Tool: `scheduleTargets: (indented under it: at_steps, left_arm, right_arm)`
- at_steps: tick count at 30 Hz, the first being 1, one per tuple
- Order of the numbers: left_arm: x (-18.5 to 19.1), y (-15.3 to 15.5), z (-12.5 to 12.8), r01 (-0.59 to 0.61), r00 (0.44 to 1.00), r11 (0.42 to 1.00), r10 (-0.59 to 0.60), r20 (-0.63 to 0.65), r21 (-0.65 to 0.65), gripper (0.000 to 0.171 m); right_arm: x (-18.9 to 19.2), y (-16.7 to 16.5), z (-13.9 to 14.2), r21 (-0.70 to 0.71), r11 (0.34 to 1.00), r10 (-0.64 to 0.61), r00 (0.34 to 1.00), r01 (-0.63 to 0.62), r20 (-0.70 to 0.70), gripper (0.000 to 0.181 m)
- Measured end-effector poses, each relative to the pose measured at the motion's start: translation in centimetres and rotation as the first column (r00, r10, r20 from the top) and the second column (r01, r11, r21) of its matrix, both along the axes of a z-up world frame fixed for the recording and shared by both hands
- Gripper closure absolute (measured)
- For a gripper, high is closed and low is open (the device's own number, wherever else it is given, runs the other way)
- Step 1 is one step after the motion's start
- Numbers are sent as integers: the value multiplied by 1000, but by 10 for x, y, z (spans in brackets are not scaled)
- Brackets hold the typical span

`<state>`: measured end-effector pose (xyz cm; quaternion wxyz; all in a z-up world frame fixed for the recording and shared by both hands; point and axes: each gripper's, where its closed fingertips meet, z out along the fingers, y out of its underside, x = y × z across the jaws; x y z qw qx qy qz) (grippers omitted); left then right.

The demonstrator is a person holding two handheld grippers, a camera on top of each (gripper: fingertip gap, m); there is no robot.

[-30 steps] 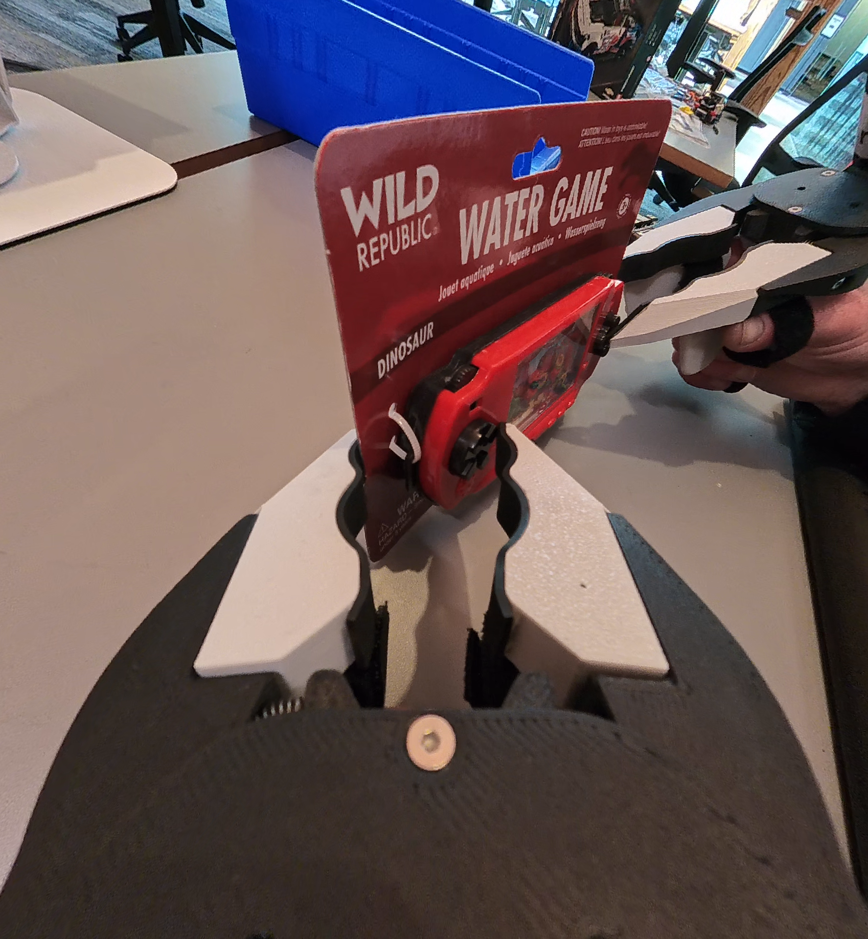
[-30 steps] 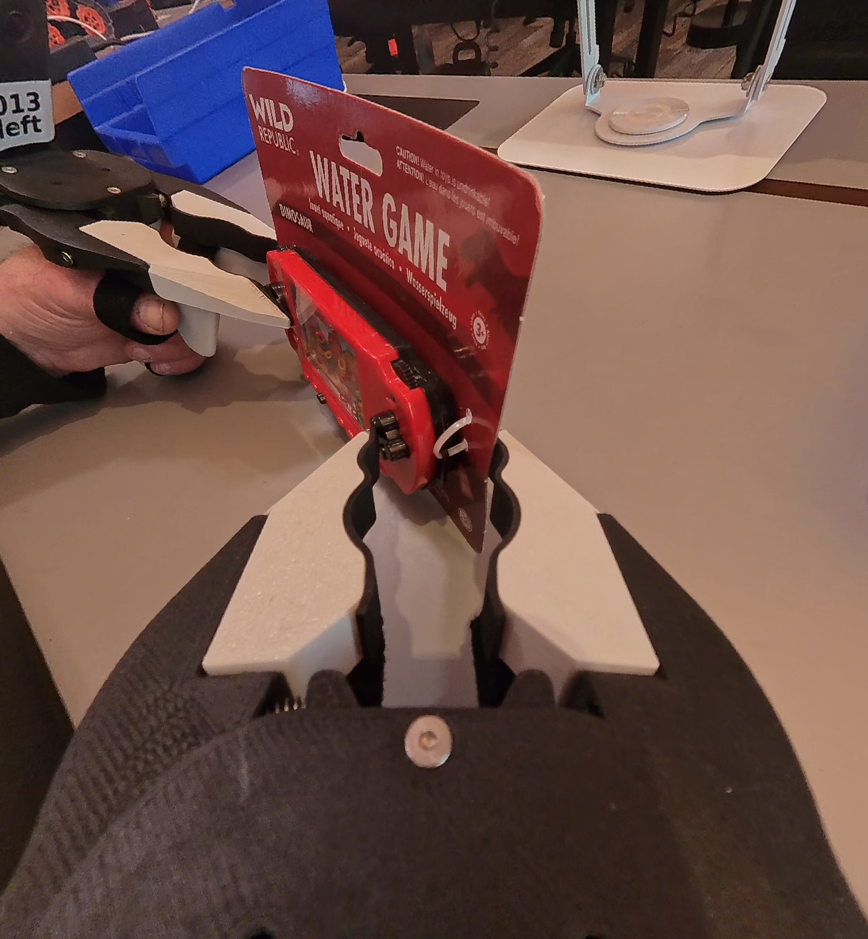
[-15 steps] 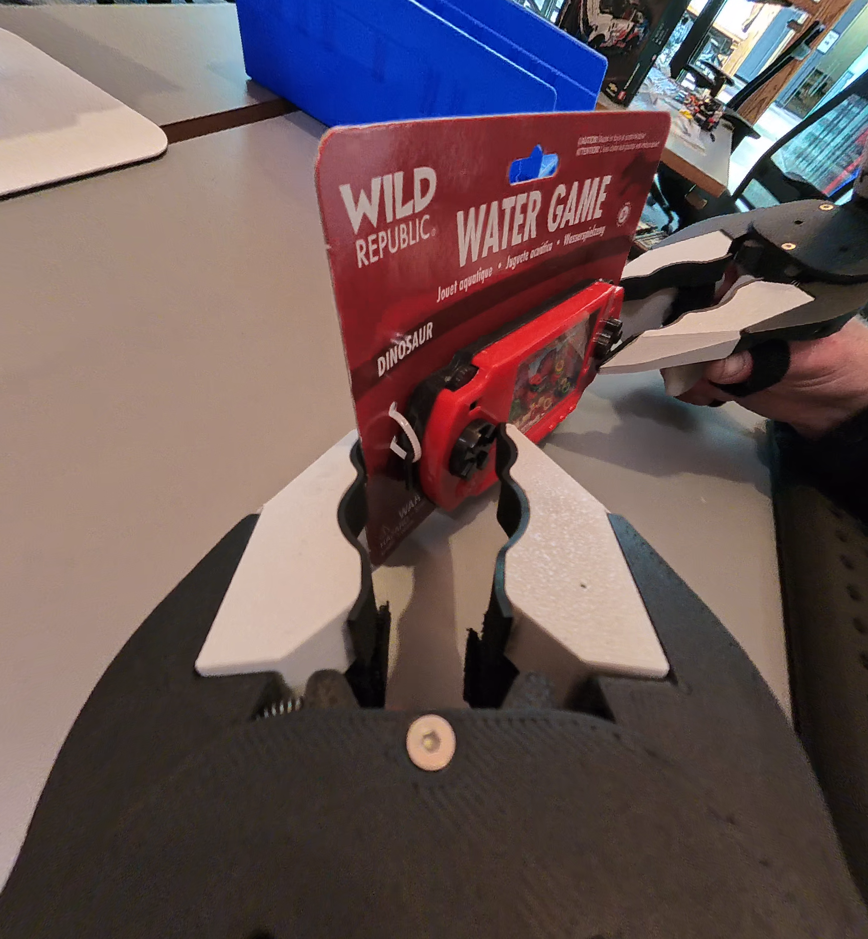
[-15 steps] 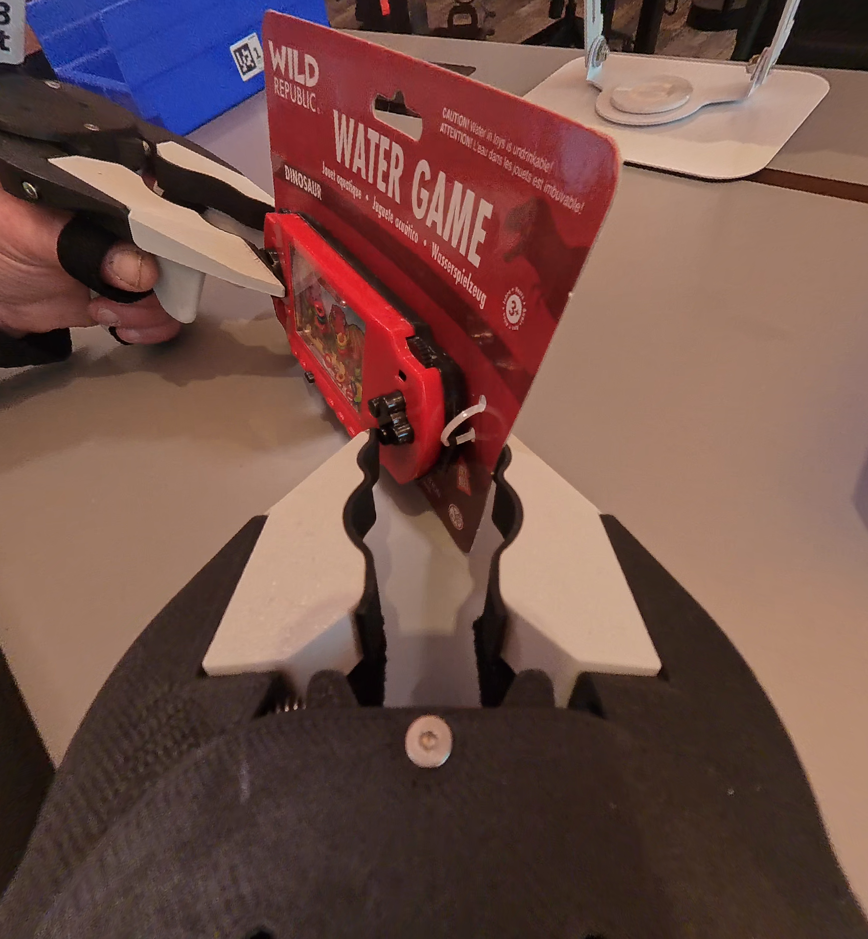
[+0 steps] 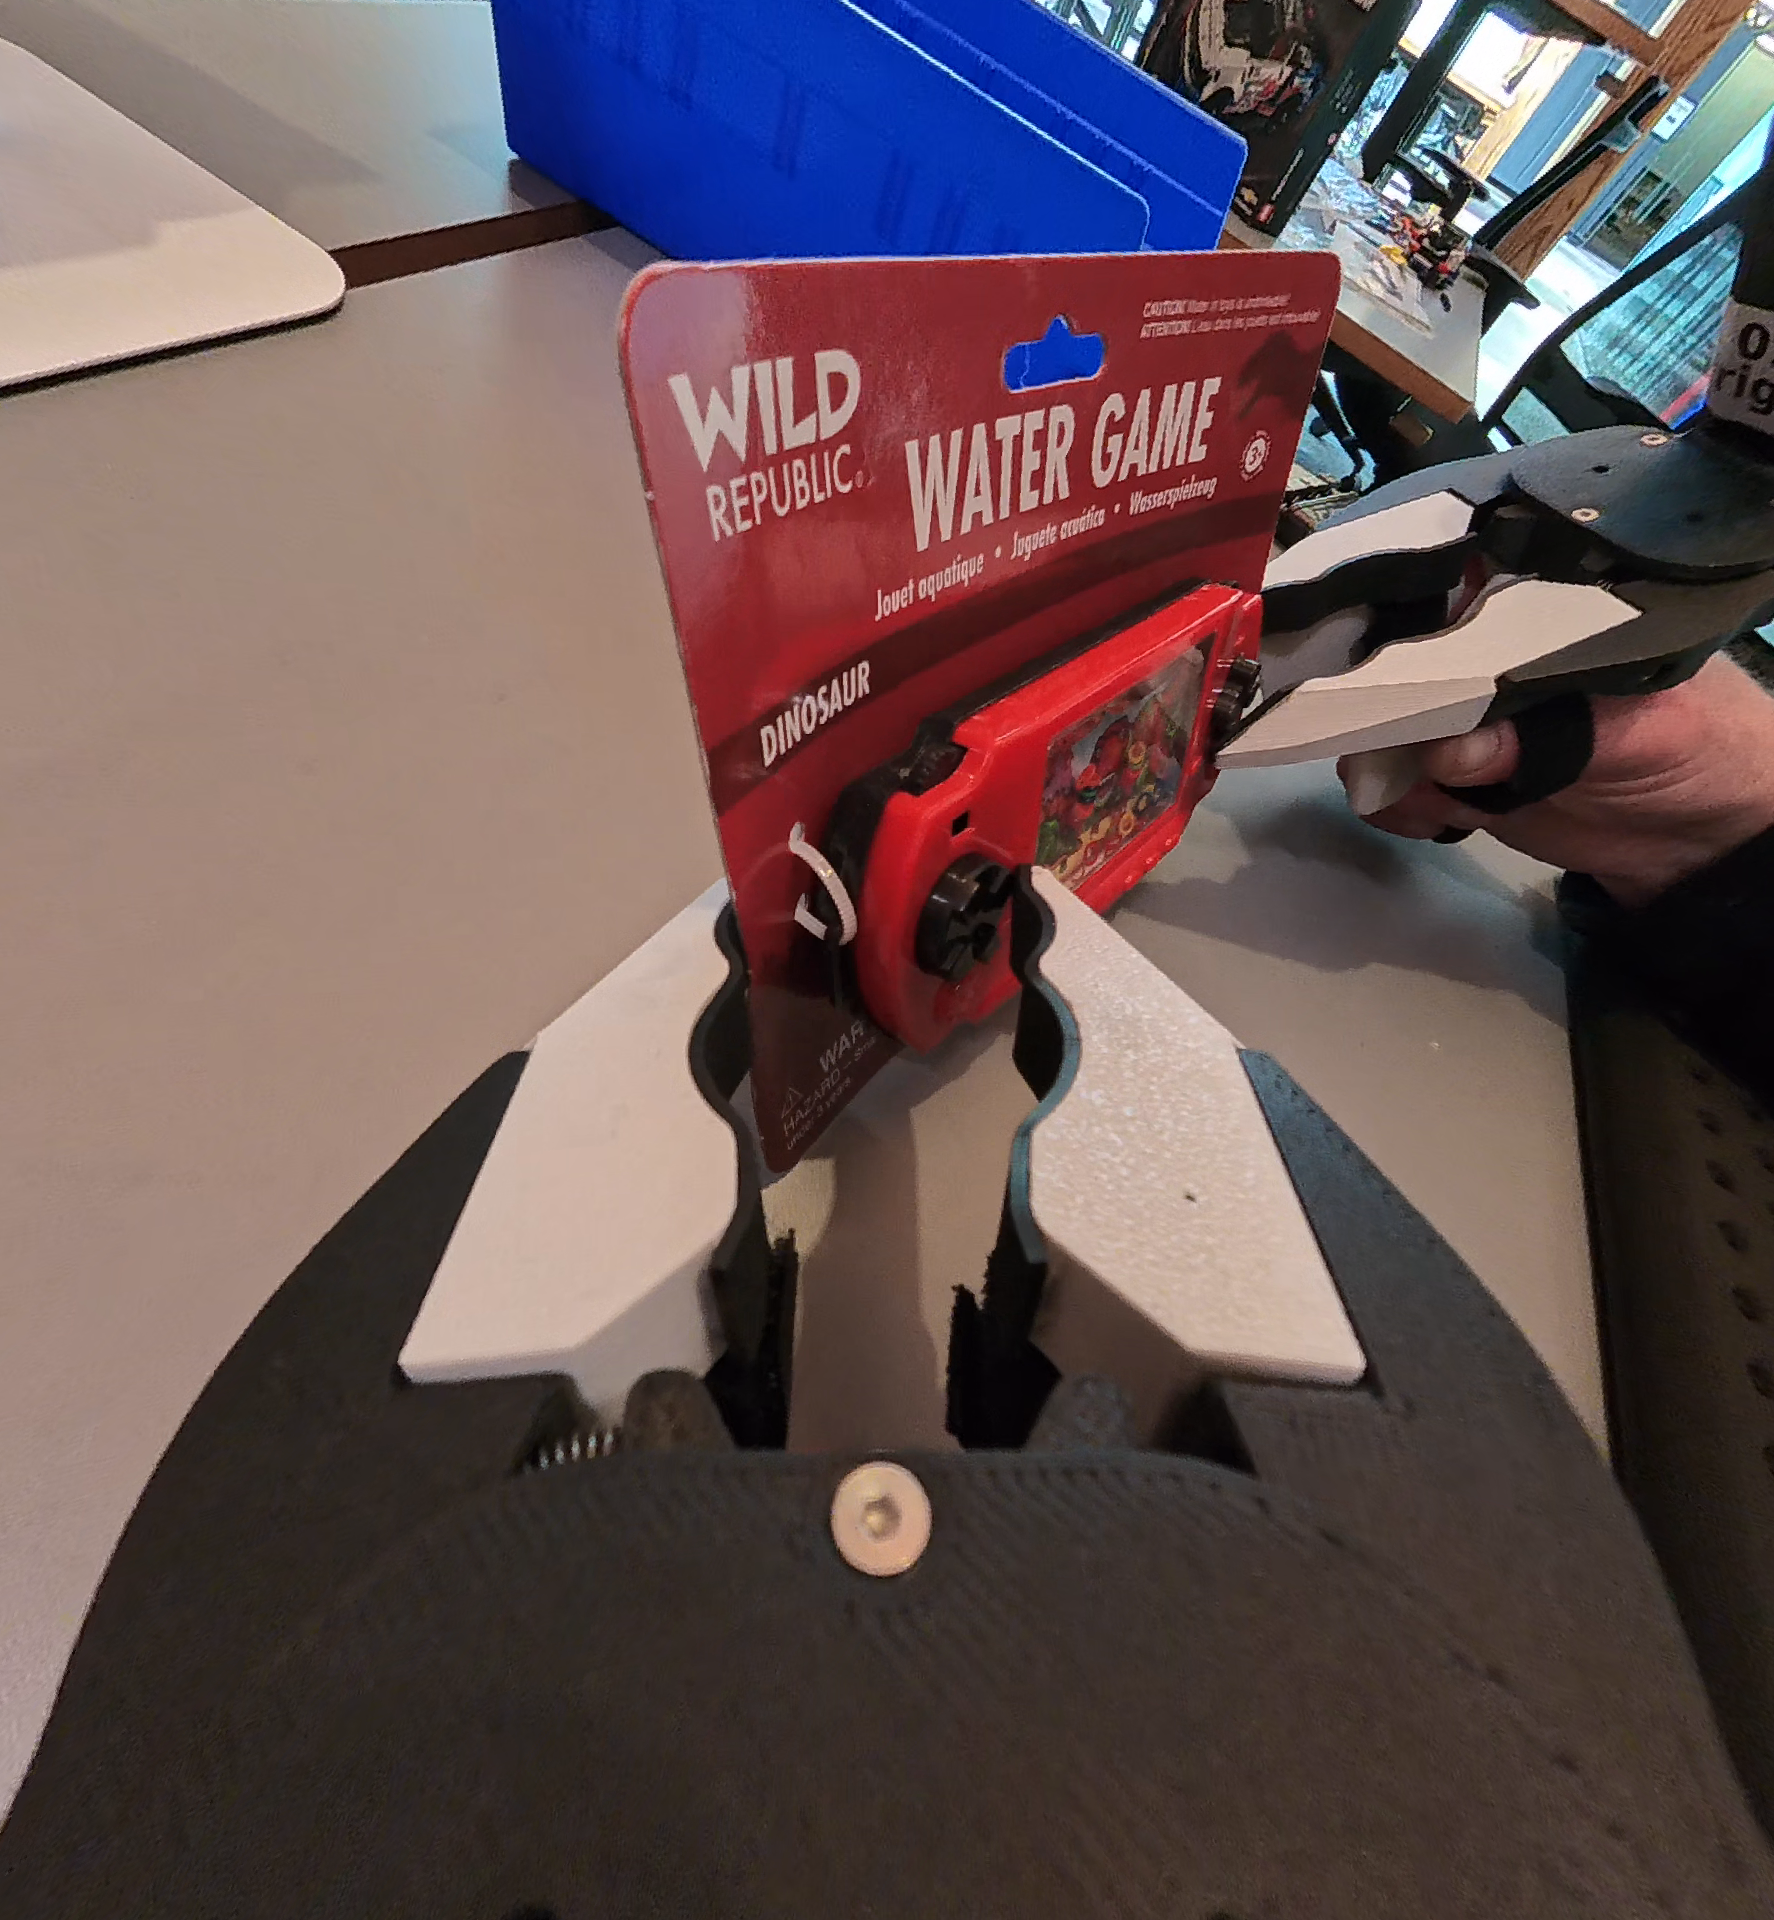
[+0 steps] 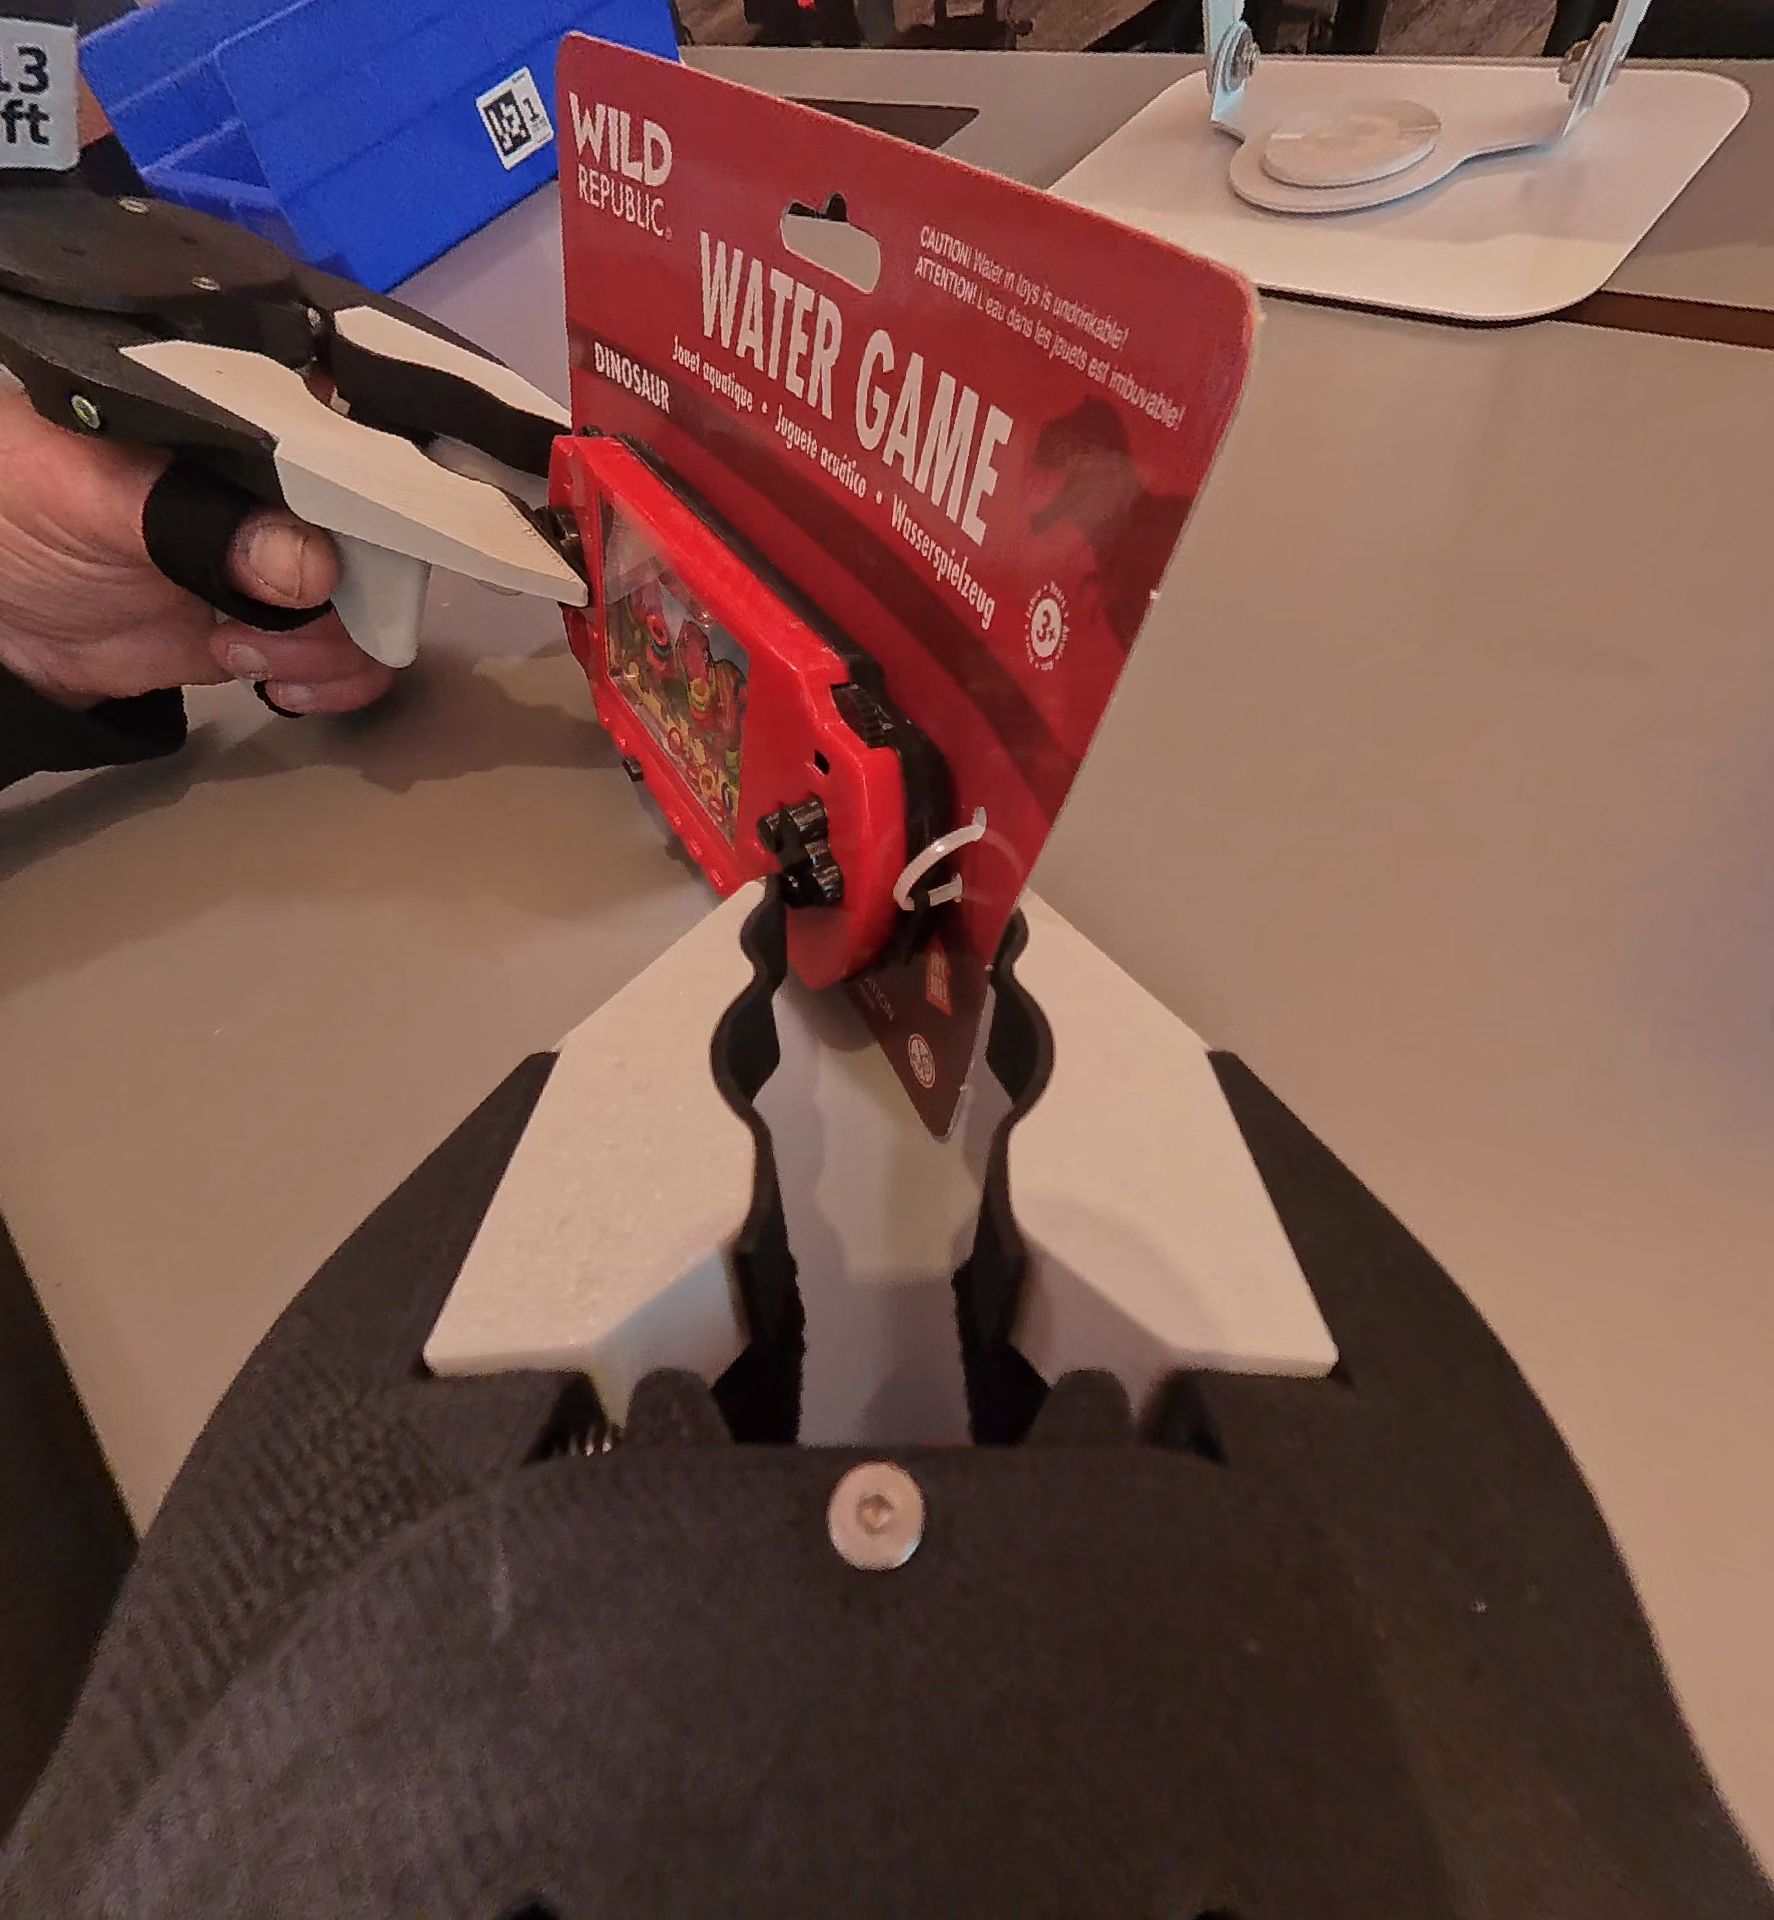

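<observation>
A red carded toy pack (image 5: 966,468) with a red handheld water game (image 5: 1101,769) tied to it is held upright over the grey table (image 5: 291,727). My left gripper (image 5: 872,914) is shut on the pack's near lower end, clamping card and game. My right gripper (image 5: 1241,675) is shut on the far end of the game. In the right wrist view, the right gripper (image 6: 883,925) clamps the pack (image 6: 862,364) at its near lower corner. The left gripper (image 6: 566,520), in a person's hand, grips the game (image 6: 737,665) at the other end.
A blue bin (image 5: 810,114) stands behind the pack and also shows in the right wrist view (image 6: 374,135). A white stand base (image 5: 83,270) lies at the far left, seen at the back right in the right wrist view (image 6: 1434,177). A dark perforated surface (image 5: 1714,1247) borders the table's right edge.
Both grippers have carried the pack closer to the blue bin, and it sits a little higher and more tilted in the right wrist view. Both grips are unchanged.
</observation>
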<state>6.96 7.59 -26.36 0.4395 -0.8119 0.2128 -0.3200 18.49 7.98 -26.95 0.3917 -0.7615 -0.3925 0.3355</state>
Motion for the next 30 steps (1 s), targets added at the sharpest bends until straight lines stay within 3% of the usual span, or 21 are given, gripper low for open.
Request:
scheduleTargets:
  at_steps: [5, 9, 24, 30]
  left_arm:
    - [0, 0, 0, -1, 1000, 1000, 1, 5, 1, 125]
    - [1, -1, -1, 1, 1000, 1000, -1, 3, 0, 124]
    - [2, 0, -1, 4, 1000, 1000, -4, 11, -1, 124]
    - [2, 0, -1, 5, 1000, 1000, -5, 12, -1, 124]
  right_arm:
    - [-1, -1, 1, -11, 1000, -1, 1000, 1, -17, 144]
    - [-2, 0, -1, -11, 1000, -5, 1000, 5, -19, 132]
    - [0, 0, 0, -16, 1000, 3, 1000, -4, -27, 143]
    - [0, 0, 0, -13, 1000, 4, 1000, -4, -28, 139]
